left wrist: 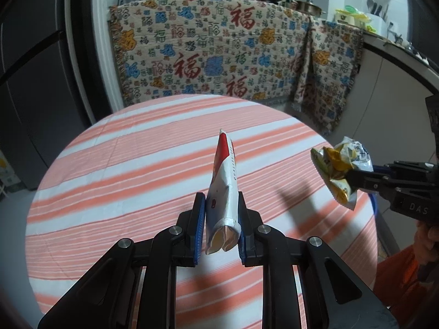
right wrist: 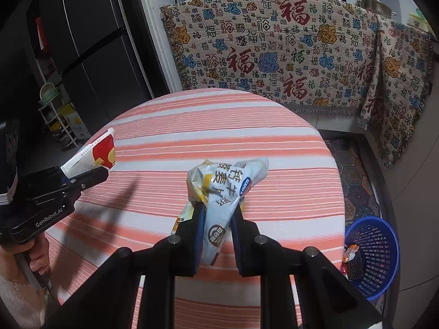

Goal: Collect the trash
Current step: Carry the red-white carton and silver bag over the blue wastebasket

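- Clamped in my left gripper (left wrist: 221, 213): red-and-white wrapper (left wrist: 222, 189), pinched low so its tip stands clear above the striped tablecloth (left wrist: 123, 164).
- Right gripper (right wrist: 218, 219) is closed on a crumpled yellow-and-white snack bag (right wrist: 222, 189), also lifted off the table.
- Both pieces are held aloft, apart from each other, likely for carrying.
- Blue basket (right wrist: 381, 249) sits on the floor by the table's right edge, some trash already inside; judged drop point.
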`<state>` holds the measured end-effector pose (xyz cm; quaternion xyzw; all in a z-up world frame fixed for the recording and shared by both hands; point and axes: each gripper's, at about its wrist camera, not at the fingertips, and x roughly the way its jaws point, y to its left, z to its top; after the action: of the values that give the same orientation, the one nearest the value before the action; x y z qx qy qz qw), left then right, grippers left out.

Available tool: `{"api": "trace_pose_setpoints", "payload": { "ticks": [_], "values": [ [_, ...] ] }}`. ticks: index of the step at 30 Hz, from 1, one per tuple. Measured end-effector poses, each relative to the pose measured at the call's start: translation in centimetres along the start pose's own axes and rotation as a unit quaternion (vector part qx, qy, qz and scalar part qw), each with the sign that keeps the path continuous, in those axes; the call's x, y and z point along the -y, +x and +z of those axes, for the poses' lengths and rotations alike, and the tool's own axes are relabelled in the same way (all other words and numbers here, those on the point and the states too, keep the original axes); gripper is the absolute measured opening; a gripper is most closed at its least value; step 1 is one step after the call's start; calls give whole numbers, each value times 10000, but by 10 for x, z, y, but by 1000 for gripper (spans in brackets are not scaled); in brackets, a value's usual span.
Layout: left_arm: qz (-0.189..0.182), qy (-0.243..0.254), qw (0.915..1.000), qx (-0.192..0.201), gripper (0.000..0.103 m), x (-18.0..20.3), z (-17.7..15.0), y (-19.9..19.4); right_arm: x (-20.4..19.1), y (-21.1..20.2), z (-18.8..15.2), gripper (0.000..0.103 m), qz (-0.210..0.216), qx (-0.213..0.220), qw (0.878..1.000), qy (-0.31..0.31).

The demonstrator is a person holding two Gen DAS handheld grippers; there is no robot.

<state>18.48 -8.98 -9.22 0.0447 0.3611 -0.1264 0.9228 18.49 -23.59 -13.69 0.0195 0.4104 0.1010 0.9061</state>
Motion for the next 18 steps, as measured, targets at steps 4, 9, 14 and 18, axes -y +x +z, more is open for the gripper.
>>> {"api": "trace_pose_setpoints", "payload": {
  "ticks": [4,9,14,18],
  "values": [
    [-48,73,10000,25,19,13,3,-2,10,-7,-4,19,-15,44,10000,62],
    [-113,172,9998,35,19,28,5,-2,23,-16,-8,19,-36,88,9999,119],
    [-321,200,9993,-17,19,43,8,1,33,-21,-12,19,-76,112,9997,191],
    [-694,292,9971,-61,19,71,14,3,54,-31,-14,19,-114,164,9991,366]
  ]
}}
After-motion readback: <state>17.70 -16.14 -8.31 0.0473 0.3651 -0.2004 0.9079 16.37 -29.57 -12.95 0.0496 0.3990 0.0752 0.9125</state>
